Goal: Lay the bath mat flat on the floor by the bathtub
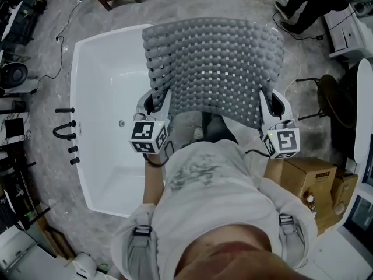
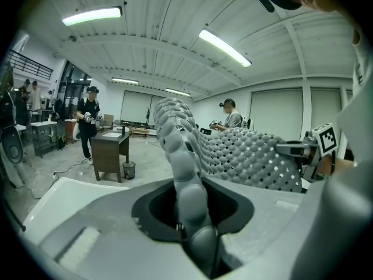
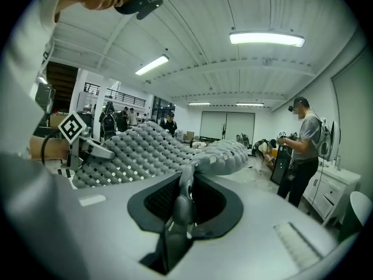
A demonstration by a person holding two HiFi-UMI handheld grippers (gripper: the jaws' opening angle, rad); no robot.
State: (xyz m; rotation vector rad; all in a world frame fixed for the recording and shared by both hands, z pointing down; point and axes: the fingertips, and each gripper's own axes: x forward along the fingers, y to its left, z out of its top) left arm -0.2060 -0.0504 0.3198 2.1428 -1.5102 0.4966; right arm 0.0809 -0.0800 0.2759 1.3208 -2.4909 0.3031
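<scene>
A grey bubbled bath mat [image 1: 213,69] with small square holes hangs spread in the air between my two grippers, over the right side of the white bathtub [image 1: 105,86]. My left gripper [image 1: 156,107] is shut on the mat's near left corner [image 2: 189,197]. My right gripper [image 1: 267,111] is shut on the near right corner [image 3: 185,194]. The mat [image 2: 245,153] stretches across to the other gripper in the left gripper view. Seen from the right gripper, the mat [image 3: 151,150] sags a little in the middle. The floor beneath it is hidden.
Black tap fittings [image 1: 65,132] stand on the floor left of the tub. Cardboard boxes [image 1: 309,182] sit at my right side, a dark stool [image 1: 335,101] beyond them. A seated person's legs [image 1: 303,4] show at top right. People stand around the room, one by a desk [image 2: 111,150].
</scene>
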